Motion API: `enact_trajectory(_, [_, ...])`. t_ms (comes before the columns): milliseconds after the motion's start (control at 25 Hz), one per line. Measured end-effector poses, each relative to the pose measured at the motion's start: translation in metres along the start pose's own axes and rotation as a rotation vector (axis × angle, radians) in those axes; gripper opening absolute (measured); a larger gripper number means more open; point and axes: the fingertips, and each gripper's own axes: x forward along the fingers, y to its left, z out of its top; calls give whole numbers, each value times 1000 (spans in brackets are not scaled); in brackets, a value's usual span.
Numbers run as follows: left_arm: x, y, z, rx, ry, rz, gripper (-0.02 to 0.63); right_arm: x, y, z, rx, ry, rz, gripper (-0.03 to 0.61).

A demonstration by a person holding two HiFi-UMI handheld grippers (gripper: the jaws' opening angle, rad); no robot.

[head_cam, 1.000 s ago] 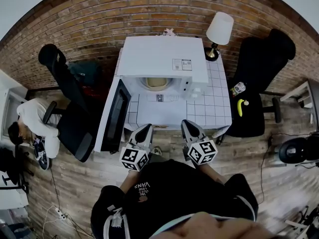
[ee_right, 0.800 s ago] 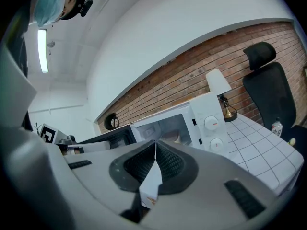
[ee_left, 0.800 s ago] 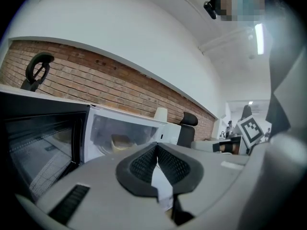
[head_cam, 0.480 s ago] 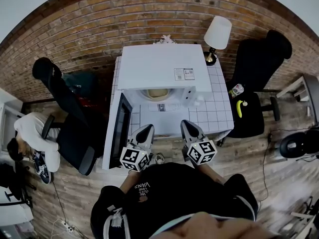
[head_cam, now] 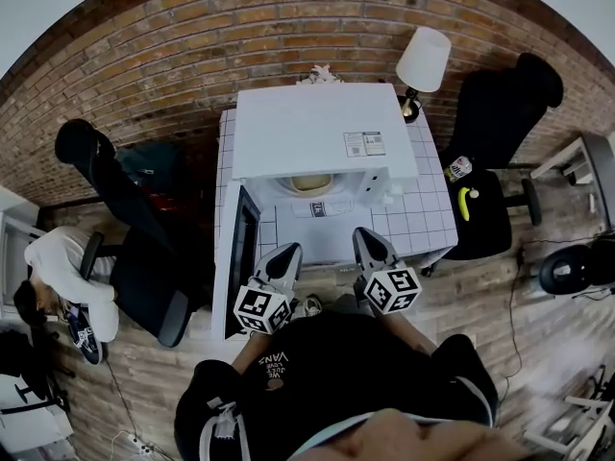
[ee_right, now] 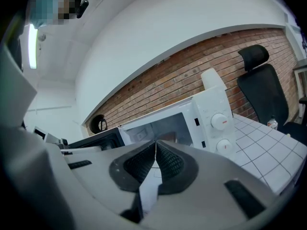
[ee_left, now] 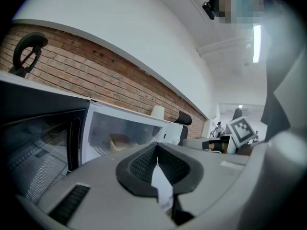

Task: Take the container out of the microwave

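In the head view, the white microwave [head_cam: 325, 128] stands at the back of the tiled table [head_cam: 428, 221], toward its left edge. Its door [head_cam: 240, 257] is swung wide open to the left. The tan container [head_cam: 312, 182] sits inside the open cavity, on the oven floor. Both forearms reach forward from the body, side by side. The left gripper [head_cam: 287, 250] and the right gripper [head_cam: 365, 234] hover at the table's front edge, short of the oven, with their tips aimed at the opening.

In the left gripper view, the gripper [ee_left: 157, 148] is held about level. Its jaws are pressed together with nothing between them. Beyond them, the container [ee_left: 122, 141] shows inside the lit cavity, with the dark door [ee_left: 33, 152] at the left.

In the right gripper view, the gripper [ee_right: 155, 145] tips slightly down and is likewise clenched on nothing. The microwave [ee_right: 213, 121], with its two knobs, lies just ahead, well apart from the pads.
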Motion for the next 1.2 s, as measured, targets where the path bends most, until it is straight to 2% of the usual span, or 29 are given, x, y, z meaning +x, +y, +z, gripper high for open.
enact_trajectory(400, [9, 15, -3, -24, 15, 24, 11, 21, -16, 6, 7, 11, -21, 6])
enact_trajectory(1200, [59, 47, 18, 2, -38, 138, 11, 82, -33, 14, -18, 40, 68, 6])
